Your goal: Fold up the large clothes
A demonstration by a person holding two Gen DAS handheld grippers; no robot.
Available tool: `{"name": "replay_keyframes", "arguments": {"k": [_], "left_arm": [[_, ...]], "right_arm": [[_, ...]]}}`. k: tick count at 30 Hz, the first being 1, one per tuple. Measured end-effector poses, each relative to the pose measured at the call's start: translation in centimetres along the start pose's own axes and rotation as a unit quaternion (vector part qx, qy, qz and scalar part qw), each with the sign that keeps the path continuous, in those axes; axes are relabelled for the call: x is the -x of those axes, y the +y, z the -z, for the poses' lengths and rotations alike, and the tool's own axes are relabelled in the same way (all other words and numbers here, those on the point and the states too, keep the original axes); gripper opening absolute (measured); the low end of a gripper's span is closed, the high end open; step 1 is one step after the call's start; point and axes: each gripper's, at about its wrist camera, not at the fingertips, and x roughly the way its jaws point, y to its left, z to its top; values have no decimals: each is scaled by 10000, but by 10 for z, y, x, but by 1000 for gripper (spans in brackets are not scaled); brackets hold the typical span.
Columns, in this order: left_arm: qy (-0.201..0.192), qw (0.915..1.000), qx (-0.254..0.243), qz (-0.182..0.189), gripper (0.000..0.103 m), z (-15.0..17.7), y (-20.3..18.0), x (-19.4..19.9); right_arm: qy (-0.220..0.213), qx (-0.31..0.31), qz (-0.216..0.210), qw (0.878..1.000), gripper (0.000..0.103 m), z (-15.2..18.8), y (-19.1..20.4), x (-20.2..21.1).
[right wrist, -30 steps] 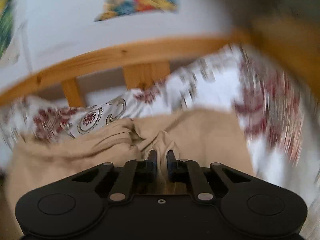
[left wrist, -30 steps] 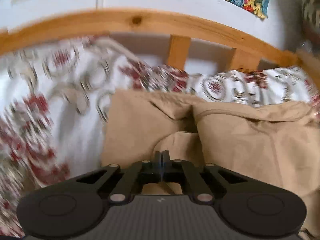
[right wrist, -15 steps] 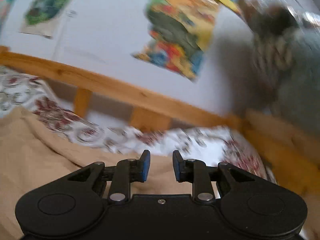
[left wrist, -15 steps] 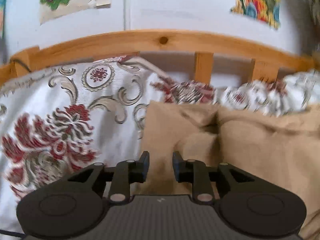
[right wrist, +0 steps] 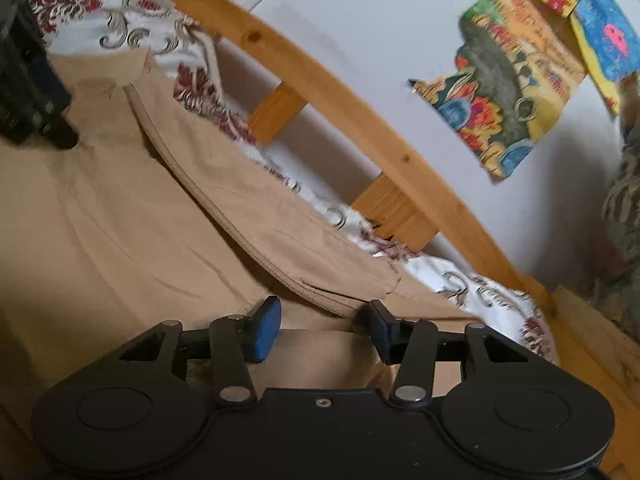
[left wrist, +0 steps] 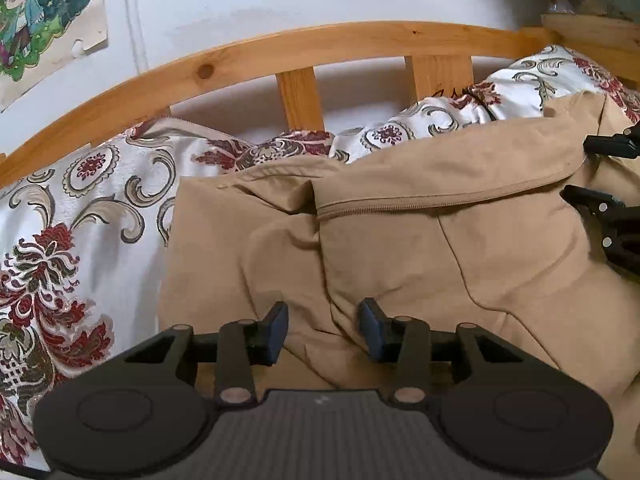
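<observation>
Garment: I am working on a tan garment point(left wrist: 420, 216), lying on the floral bedspread point(left wrist: 80, 208) close to the wooden bed rail point(left wrist: 280, 48), so that the flat bed is carrying its weight while I fold.
Fold so far: one layer is lying over another, its ribbed hem point(right wrist: 224, 220) running across the top; I judge a first fold is already laid and needs no more holding.
Left gripper: my left gripper point(left wrist: 323, 330) is opening its jaws just over the near edge of the cloth; fabric is showing between the pads, but they are not pressing on it.
Right gripper: my right gripper point(right wrist: 324, 330) is opening too, tilted sideways above the hem end, with nothing pinched.
Why both are parting: I am letting go so the fold is settling without being dragged.
Other side: the right tool is showing at the far right edge of the left view, well apart from the left one, spanning the garment's width.
Next: I am probably looking for fresh edges to pinch.
</observation>
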Motion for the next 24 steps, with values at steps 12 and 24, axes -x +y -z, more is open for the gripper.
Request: {"name": "replay_keyframes", "arguments": {"k": [12,24], "left_arm": [[69,9997,70,225,48,21,11,32],[-108,9970,-307,698,97,34,2,119]], "right_arm": [[430,-630,-43,9971,73,34,-24,47],[276,-1286,-825,9879,97,25,-57,127]]}}
